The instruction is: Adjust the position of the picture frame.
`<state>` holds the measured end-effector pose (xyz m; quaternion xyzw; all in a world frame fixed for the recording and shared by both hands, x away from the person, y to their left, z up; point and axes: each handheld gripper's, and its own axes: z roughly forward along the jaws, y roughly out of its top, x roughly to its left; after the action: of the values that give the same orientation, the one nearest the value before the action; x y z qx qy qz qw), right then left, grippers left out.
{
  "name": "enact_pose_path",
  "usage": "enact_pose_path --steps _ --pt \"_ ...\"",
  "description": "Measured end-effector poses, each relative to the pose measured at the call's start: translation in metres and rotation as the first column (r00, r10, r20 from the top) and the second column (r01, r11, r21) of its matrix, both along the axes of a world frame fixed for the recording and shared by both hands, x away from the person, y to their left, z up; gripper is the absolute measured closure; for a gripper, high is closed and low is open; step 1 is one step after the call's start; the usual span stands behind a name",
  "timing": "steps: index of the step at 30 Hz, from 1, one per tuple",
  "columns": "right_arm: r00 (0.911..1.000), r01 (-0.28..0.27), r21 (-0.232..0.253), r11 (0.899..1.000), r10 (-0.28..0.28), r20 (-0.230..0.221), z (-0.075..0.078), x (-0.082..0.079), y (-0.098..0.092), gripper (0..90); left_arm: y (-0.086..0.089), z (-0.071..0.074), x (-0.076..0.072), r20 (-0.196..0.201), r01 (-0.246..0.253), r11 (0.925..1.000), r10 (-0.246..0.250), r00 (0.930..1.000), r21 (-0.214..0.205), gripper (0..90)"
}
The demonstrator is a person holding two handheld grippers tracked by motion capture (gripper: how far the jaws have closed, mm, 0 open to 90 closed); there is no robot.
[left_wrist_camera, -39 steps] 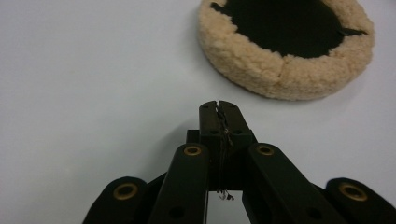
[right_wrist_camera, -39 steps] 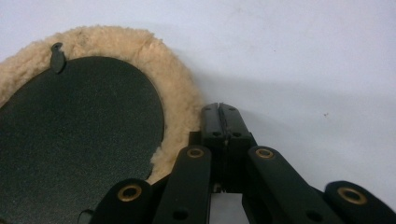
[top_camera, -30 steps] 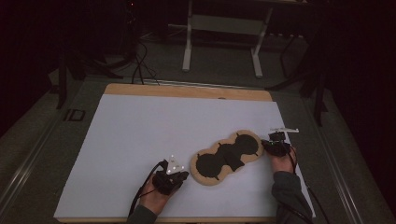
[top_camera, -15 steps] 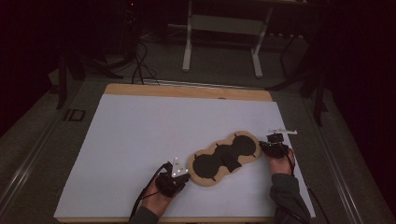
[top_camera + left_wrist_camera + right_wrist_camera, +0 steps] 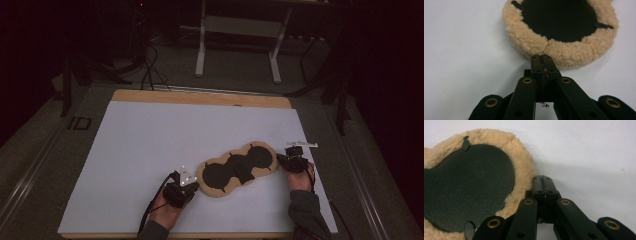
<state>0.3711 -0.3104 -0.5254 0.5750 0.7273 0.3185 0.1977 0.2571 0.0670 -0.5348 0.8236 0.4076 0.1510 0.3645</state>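
Two grippers sit at the ends of the long fluffy pad (image 5: 238,170) lying slantwise on the white desk (image 5: 150,150), left gripper (image 5: 186,186) touching its near end, right gripper (image 5: 294,161) beside its far end, fingers squeezed shut, holding nothing.

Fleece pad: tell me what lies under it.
The fleece pad lies flat on the white sheet that covers the wooden table. The sheet shows all around its fluffy tan rim; whatever sits directly beneath the pad is covered and cannot be seen.
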Motion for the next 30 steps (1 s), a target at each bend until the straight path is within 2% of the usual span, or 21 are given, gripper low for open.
enact_pose_path --steps 5,11,16,19,25,28,30 --pt "1.0 -0.003 -0.006 1.0 0.003 0.0 0.0 -0.004 0.003 90.0 0.004 0.0 0.004 0.004 -0.023 0.9997 0.023 0.9997 0.008 90.0" --pt "0.9999 -0.016 -0.002 1.0 0.016 0.003 -0.001 -0.012 0.008 90.0 0.014 -0.001 0.016 -0.013 -0.091 0.9959 0.091 0.9958 0.004 90.0" --pt "0.9998 -0.016 0.002 1.0 0.016 0.008 -0.002 -0.019 0.012 90.0 0.021 -0.004 0.025 -0.044 -0.134 0.9906 0.133 0.9902 -0.028 90.0" --pt "0.9998 -0.011 0.014 1.0 0.011 0.014 -0.003 -0.024 0.013 90.0 0.022 -0.004 0.026 -0.036 -0.141 0.9899 0.14 0.9895 -0.019 90.0" --pt "0.9995 -0.011 0.046 0.999 0.009 0.03 -0.007 -0.033 0.012 90.0 0.024 -0.004 0.029 -0.038 -0.157 0.9872 0.156 0.9871 -0.029 90.0" --pt "0.9992 -0.033 0.044 0.998 0.032 0.025 -0.006 -0.03 0.011 90.0 0.025 -0.005 0.028 -0.039 -0.16 0.9865 0.159 0.9865 -0.033 90.0" --pt "0.9989 -0.04 0.042 0.998 0.039 0.025 -0.004 -0.024 0.011 90.0 0.023 -0.004 0.025 -0.042 -0.163 0.9864 0.162 0.9859 -0.02 90.0"
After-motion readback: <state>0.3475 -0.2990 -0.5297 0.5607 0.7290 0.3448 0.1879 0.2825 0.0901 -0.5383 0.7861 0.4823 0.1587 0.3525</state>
